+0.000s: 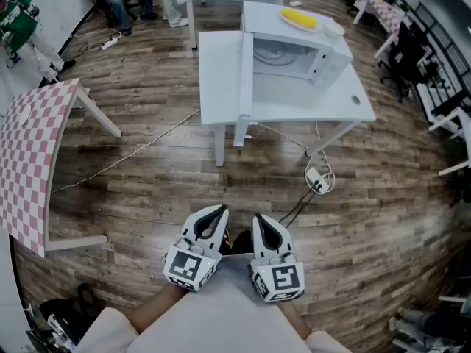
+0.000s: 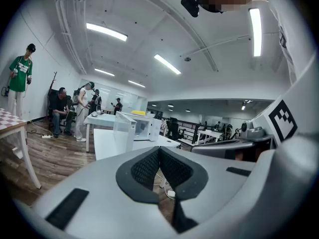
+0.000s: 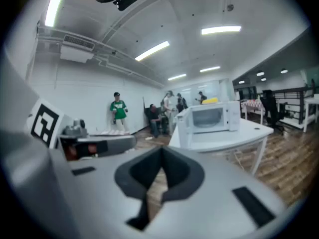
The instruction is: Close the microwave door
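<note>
While the door (image 1: 246, 72) gapes, left claw (image 1: 221, 209) and right claw (image 1: 259, 217) press closed, empty.

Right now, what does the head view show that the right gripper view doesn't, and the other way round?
Only the head view: the left hand-held gripper and right hand-held gripper from above, and the power strip on the wooden floor. Only the right gripper view: the ceiling light strips, and that gripper's jaws seen closed on nothing. Both: the white microwave with its door open and a yellow item on top.
</note>
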{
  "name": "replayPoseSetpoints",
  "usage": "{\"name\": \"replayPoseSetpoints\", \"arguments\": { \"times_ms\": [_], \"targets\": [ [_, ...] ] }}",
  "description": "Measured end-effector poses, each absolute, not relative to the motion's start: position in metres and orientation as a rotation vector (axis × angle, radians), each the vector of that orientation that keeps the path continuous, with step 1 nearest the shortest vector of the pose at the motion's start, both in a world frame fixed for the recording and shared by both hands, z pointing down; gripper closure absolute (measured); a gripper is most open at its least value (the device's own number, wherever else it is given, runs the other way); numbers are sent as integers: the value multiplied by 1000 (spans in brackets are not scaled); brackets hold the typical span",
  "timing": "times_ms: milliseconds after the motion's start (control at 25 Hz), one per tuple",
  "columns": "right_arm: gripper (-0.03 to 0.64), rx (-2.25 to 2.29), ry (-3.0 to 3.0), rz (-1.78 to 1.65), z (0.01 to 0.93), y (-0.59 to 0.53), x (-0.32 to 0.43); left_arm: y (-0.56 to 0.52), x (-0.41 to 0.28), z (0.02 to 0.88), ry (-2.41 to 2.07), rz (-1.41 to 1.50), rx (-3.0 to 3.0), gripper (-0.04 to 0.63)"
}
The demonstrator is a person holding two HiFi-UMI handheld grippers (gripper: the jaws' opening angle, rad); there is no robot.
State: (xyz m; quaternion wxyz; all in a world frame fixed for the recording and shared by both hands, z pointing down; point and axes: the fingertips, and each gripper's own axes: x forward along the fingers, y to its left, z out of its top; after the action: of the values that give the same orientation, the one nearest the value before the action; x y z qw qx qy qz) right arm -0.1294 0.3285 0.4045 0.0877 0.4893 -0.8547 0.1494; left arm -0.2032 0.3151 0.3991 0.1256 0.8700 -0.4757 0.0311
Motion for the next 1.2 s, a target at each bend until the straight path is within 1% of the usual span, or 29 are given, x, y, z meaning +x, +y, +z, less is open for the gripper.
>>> {"name": "replayPoseSetpoints", "arguments": {
  "times_ms": [280,680,1200],
  "targets": [
    [595,1486,-2546,430,402,323,-122,306,-200,401,-1357,46,2495,581],
    [594,1471,-2555,427,377,307,-115,280,-226,386,-1466,-1,2418,580],
    [594,1474,-2551,464,369,275,-107,255,-196,384,-1434,43,2419,580]
  ]
}}
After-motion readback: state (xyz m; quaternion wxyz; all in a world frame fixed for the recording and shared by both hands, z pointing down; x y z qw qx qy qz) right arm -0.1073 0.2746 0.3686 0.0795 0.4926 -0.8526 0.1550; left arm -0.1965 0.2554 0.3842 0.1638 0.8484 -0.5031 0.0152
